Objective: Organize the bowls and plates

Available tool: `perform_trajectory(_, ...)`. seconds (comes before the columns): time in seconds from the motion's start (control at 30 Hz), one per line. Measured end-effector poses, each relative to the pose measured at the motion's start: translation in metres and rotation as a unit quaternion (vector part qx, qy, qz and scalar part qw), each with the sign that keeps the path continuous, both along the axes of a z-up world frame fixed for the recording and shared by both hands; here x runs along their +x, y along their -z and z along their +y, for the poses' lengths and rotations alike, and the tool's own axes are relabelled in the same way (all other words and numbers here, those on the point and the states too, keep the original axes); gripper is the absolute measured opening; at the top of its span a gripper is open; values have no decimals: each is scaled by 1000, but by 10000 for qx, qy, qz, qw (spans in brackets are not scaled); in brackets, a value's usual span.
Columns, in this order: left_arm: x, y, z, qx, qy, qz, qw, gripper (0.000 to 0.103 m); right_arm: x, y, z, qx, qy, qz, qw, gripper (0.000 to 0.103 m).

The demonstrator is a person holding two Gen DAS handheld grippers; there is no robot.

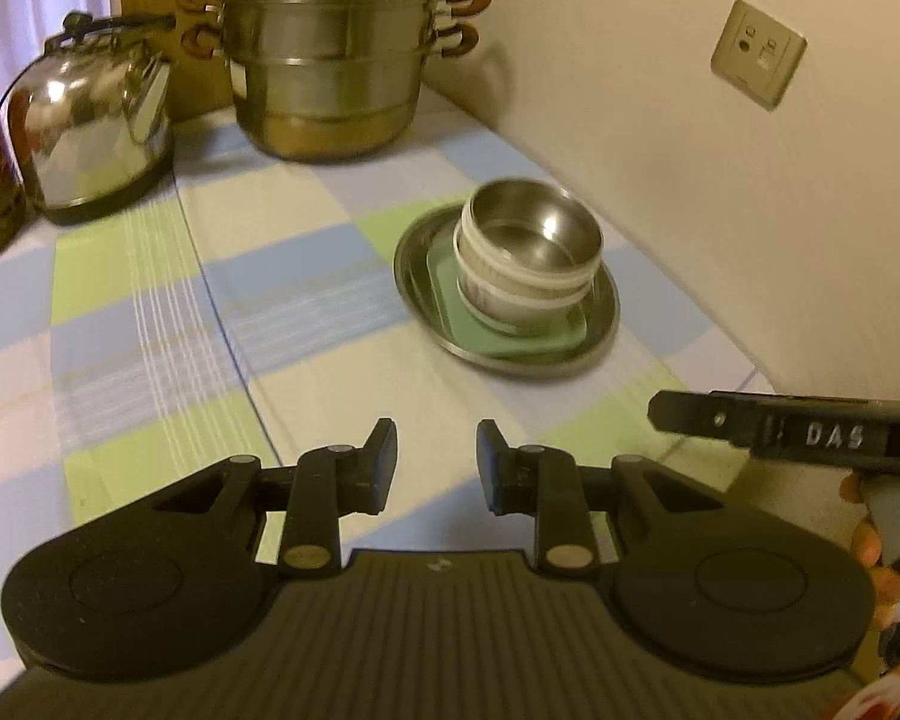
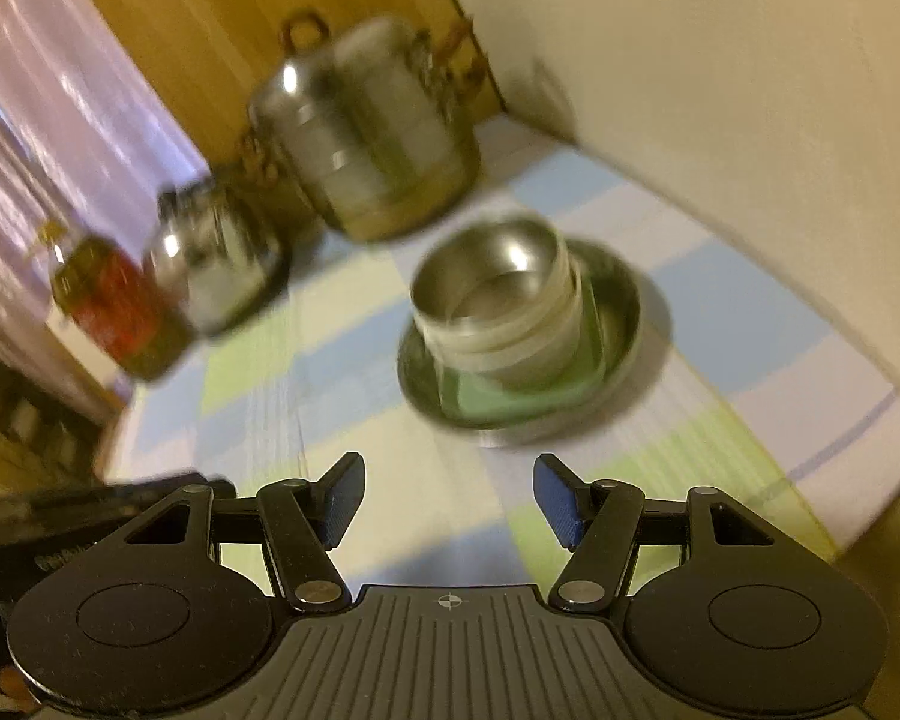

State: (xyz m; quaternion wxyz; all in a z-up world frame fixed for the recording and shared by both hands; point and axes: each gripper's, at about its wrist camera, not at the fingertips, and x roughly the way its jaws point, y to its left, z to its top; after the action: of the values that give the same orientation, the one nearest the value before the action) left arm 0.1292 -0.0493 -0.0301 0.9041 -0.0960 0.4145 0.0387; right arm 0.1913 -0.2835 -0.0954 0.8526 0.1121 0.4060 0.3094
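A round steel plate (image 1: 606, 300) sits on the checked cloth near the wall. On it lies a green rectangular plate (image 1: 444, 282), and on that a stack of white bowls (image 1: 498, 294) with a steel bowl (image 1: 534, 234) nested on top. The same stack shows blurred in the right wrist view: steel plate (image 2: 624, 300), green plate (image 2: 480, 402), steel bowl (image 2: 492, 276). My left gripper (image 1: 437, 468) is open and empty, short of the stack. My right gripper (image 2: 449, 501) is open and empty, also short of it; its side shows in the left wrist view (image 1: 810, 432).
A large steel steamer pot (image 1: 330, 48) stands at the back, a steel kettle (image 1: 96, 114) to its left, and an oil bottle (image 2: 114, 300) further left. The wall (image 1: 750, 210) with sockets runs along the right. The table edge (image 2: 858, 540) is at the right.
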Motion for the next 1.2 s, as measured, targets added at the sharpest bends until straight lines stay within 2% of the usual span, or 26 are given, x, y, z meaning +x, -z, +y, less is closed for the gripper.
perform_trajectory(0.1,-13,1,0,18,95,56,9999,25,-20,3,4,-202,-15,65,9998,62)
perform_trajectory(0.23,-30,-1,3,47,185,97,9998,25,-44,6,6,-123,184,334,9992,62)
perform_trajectory(0.47,-63,-2,7,173,395,176,9989,25,-90,5,17,-142,400,475,9980,62)
perform_trajectory(0.9,-122,-2,17,118,895,197,9957,26,-165,1,42,-331,684,404,9963,62)
perform_trajectory(1.2,-145,-5,17,76,1101,123,9938,26,-191,2,48,-379,803,358,9954,62)
